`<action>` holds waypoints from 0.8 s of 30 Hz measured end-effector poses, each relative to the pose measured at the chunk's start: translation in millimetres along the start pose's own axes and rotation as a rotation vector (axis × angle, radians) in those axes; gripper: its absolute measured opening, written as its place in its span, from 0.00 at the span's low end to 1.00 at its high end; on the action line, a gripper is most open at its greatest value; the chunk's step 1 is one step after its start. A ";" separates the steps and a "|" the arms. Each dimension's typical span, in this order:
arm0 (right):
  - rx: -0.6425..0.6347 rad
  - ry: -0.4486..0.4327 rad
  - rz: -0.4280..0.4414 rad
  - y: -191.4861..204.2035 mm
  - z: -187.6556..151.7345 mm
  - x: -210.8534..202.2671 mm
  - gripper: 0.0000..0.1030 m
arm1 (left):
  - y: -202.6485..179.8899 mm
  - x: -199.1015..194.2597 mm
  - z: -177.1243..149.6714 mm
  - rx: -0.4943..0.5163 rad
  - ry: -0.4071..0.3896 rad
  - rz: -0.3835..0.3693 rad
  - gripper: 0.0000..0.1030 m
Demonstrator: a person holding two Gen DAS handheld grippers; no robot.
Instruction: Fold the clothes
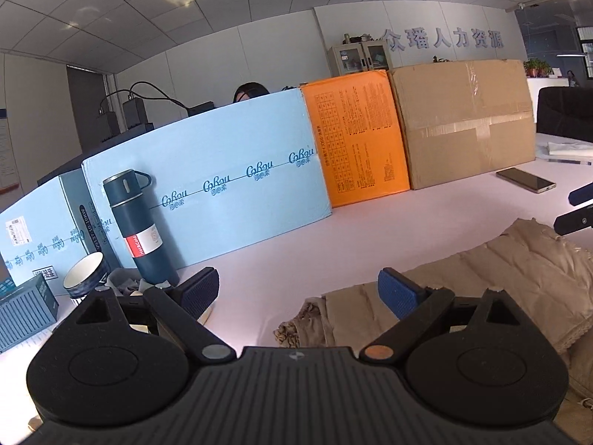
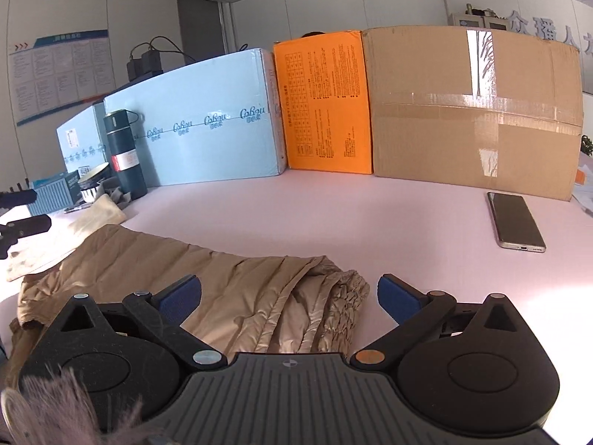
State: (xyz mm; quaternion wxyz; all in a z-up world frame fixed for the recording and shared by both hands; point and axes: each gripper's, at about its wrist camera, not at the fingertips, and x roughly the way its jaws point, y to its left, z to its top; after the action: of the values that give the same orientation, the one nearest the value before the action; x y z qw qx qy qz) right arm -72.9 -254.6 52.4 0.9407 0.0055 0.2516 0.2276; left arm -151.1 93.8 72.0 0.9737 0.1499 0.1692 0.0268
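Lying on the pale pink tabletop (image 2: 333,215), a tan quilted down jacket (image 2: 229,289) was spread in a loosely folded heap, its gathered cuff end (image 2: 344,307) bunched toward the right wrist camera. The right gripper (image 2: 289,298) hovered just above that cuff end with its blue-padded fingers (image 2: 398,302) spread wide, released and grasping nothing. In the left wrist view the left gripper (image 1: 296,291) was likewise released, its fingers (image 1: 200,291) apart over the bare table beside the jacket's (image 1: 481,278) crumpled edge; whether its right pad touched the fabric could not be told.

Along the far edge of the table stood a row of cartons: a light blue carton (image 2: 207,122), an orange box (image 2: 326,104) touching it, and a large brown cardboard box (image 2: 478,111) sealed with tape. A dark blue thermos flask (image 1: 139,222) stood upright in front of the blue carton, with a paper cup (image 1: 87,274) near its base. A smartphone (image 2: 515,220) lay flat on the table in front of the cardboard box, well apart from the jacket. A cream cloth (image 2: 48,237) lay just left of the jacket.
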 end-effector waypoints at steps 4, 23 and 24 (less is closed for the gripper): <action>0.066 0.071 -0.027 -15.5 -2.1 12.6 0.99 | 3.2 23.6 -17.8 0.027 0.113 0.021 0.90; 0.514 0.089 0.443 -4.1 24.5 66.2 0.99 | 5.6 85.3 3.9 -0.366 0.239 -0.106 0.90; 0.537 0.097 0.421 -7.9 20.3 69.9 0.99 | 4.1 95.6 -2.8 -0.372 0.280 -0.099 0.90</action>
State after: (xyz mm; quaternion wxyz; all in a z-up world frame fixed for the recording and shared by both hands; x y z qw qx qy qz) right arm -6.1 -229.5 36.2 0.8251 0.2939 0.3402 0.3423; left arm -62.1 108.3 40.0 0.9518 -0.0455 0.3018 0.0304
